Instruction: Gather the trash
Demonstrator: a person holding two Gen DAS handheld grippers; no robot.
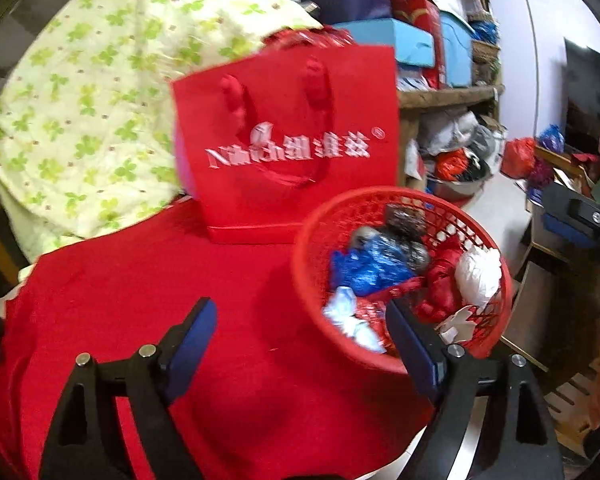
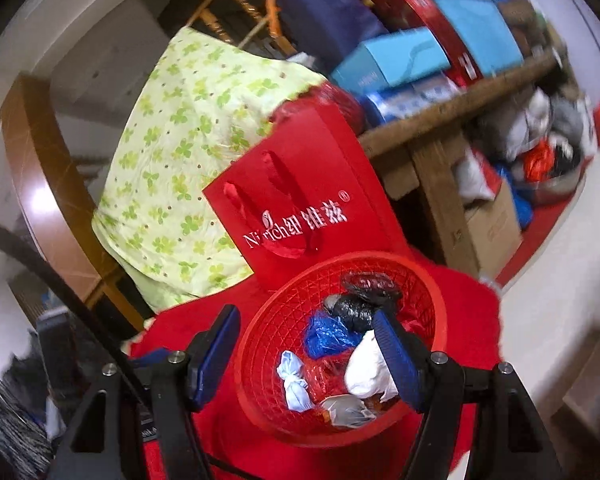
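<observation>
A red mesh basket [image 1: 312, 248] stands on a red cloth [image 1: 140, 300] and holds several crumpled bags: blue [image 1: 372, 264], white [image 1: 478, 272], red and black. My left gripper [image 1: 300, 320] is open and empty, left of and above the basket, its right finger over the rim. In the right wrist view the same basket [image 2: 260, 328] shows with a blue bag [image 2: 324, 336], a black bag [image 2: 352, 306] and a white bag [image 2: 364, 368]. My right gripper [image 2: 306, 334] is open and empty above the basket.
A red paper gift bag [image 1: 292, 140] with white lettering stands behind the basket, also in the right wrist view [image 2: 300, 208]. A green-patterned quilt [image 1: 84, 112] lies to the left. Boxes on a wooden shelf [image 1: 448, 94] and floor clutter lie to the right.
</observation>
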